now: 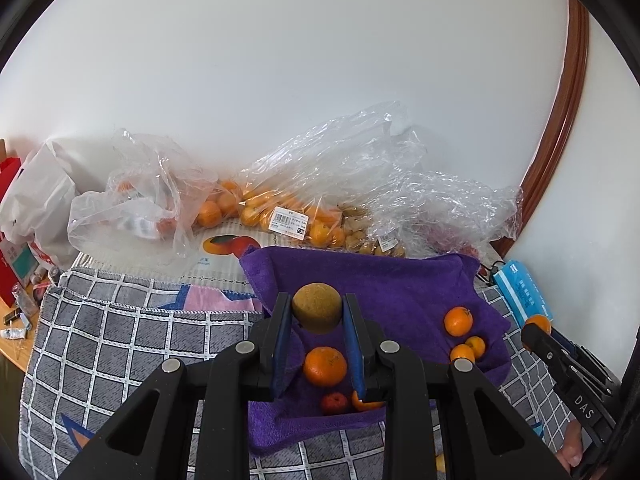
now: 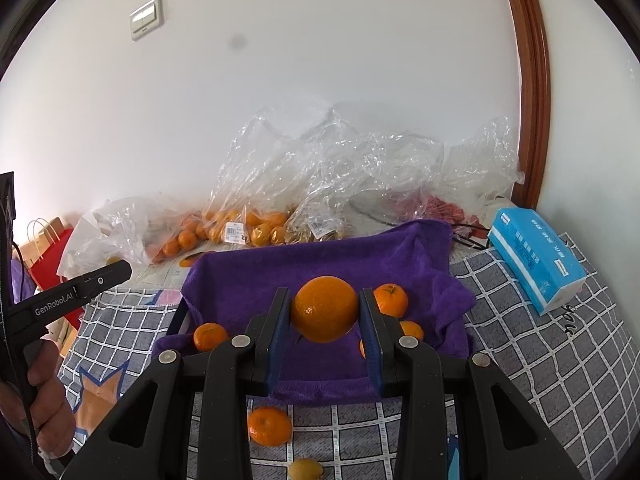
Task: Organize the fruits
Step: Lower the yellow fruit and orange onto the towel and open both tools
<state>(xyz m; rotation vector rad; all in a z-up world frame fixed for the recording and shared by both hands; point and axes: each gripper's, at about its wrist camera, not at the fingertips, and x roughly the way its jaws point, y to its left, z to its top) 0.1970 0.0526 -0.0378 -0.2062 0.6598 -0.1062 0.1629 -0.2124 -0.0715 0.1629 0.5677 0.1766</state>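
My left gripper (image 1: 317, 309) is shut on a round brownish-green fruit (image 1: 317, 307), held above a purple towel (image 1: 392, 288). On the towel below it lie an orange (image 1: 325, 366), a small red fruit (image 1: 334, 403) and several small oranges (image 1: 458, 321) to the right. My right gripper (image 2: 325, 309) is shut on a large orange (image 2: 325, 309) over the same purple towel (image 2: 320, 256). Small oranges (image 2: 390, 300) lie on the towel beside it, one (image 2: 209, 336) at the left edge. Another orange (image 2: 269, 426) and a yellow fruit (image 2: 305, 469) rest on the checked cloth in front.
Clear plastic bags of oranges (image 1: 280, 208) and other fruit line the wall behind the towel. A blue tissue pack (image 2: 536, 258) lies right of the towel. A grey checked cloth (image 1: 120, 344) covers the surface. A red bag (image 1: 10, 184) and small clutter sit at far left.
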